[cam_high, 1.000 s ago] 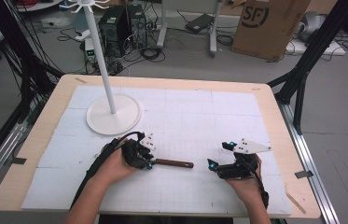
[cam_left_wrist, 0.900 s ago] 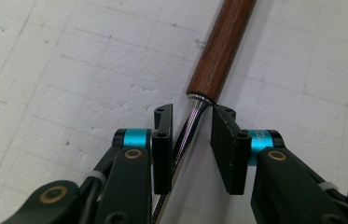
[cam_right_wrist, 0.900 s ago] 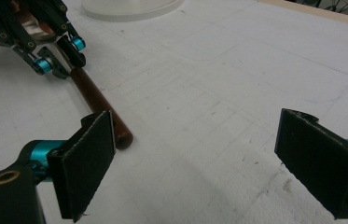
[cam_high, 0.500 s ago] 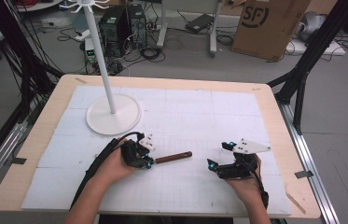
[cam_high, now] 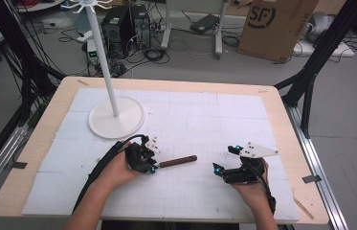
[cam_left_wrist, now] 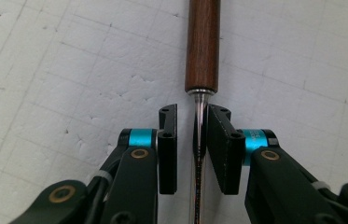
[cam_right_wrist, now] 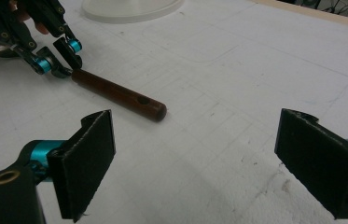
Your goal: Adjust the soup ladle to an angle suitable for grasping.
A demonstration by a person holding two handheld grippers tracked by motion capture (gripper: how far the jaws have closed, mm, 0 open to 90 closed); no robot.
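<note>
Tabletop [cam_high: 281, 124]: pale wood rim, covered by a white gridded mat [cam_high: 205, 120]
Stand: white pole on a round white base [cam_high: 117, 117], far-left part of the mat; hooked top at the upper edge of the high view
Wooden-handled implement [cam_high: 178, 161]: lies on the mat between the two hands, near the middle front; dark brown round handle with a small hole near its free end, seen in the right gripper view [cam_right_wrist: 118, 94]; a thin metal shank [cam_left_wrist: 199, 126] leaves the other end of the handle; working end hidden, kind of implement cannot be told
Left tool [cam_high: 153, 165]: held in the person's left hand [cam_high: 118, 167], just left of the handle; in the left gripper view [cam_left_wrist: 194, 135] the jaws are nearly together with the metal shank between them; the right jaw touches the shank, a narrow gap shows on the left jaw's side; firm clamping cannot be told
Right tool [cam_high: 221, 168]: held in the right hand [cam_high: 252, 187], front right of the mat, well apart from the handle; grey three-cornered plate on top; in the right gripper view [cam_right_wrist: 199, 163] the jaws stand wide apart, bare mat between them, nothing held
Surroundings: cardboard box [cam_high: 276, 26] and computer towers [cam_high: 128, 24] on the floor beyond the tabletop
</note>
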